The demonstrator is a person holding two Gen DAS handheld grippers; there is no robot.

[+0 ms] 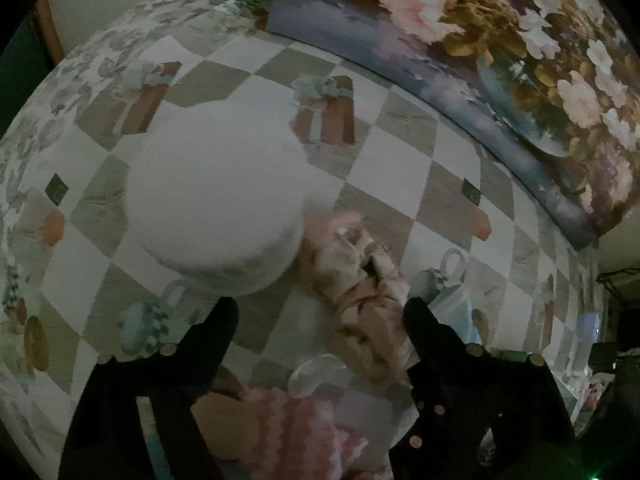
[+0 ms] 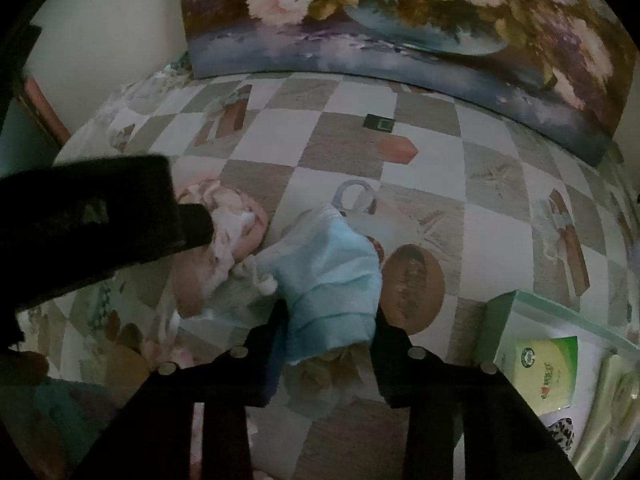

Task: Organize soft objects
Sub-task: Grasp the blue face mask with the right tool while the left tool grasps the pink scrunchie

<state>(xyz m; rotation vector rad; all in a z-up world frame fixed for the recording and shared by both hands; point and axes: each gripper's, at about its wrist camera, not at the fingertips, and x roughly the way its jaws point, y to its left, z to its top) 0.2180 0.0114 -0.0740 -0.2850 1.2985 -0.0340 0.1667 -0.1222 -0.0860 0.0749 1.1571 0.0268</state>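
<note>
In the right wrist view a light blue fuzzy sock (image 2: 332, 272) lies on the checkered tablecloth (image 2: 344, 148). My right gripper (image 2: 328, 318) is shut on its near end, a finger pressing on each side. To its left lies a crumpled pink and cream sock (image 2: 236, 228), with the dark body of the left gripper (image 2: 100, 216) over it. In the left wrist view my left gripper (image 1: 320, 320) stands open over that pink and cream sock (image 1: 360, 312), which lies nearer the right finger (image 1: 418, 320). A white fluffy round plush (image 1: 216, 204) sits beyond, and a pink frilly soft item (image 1: 296, 416) lies below the fingers.
A large floral painting (image 2: 400, 20) leans along the back of the table. At the right a pale green box (image 2: 508, 312) holds a green and yellow packet (image 2: 538, 372). The tablecloth's printed cups and gift boxes are flat pictures.
</note>
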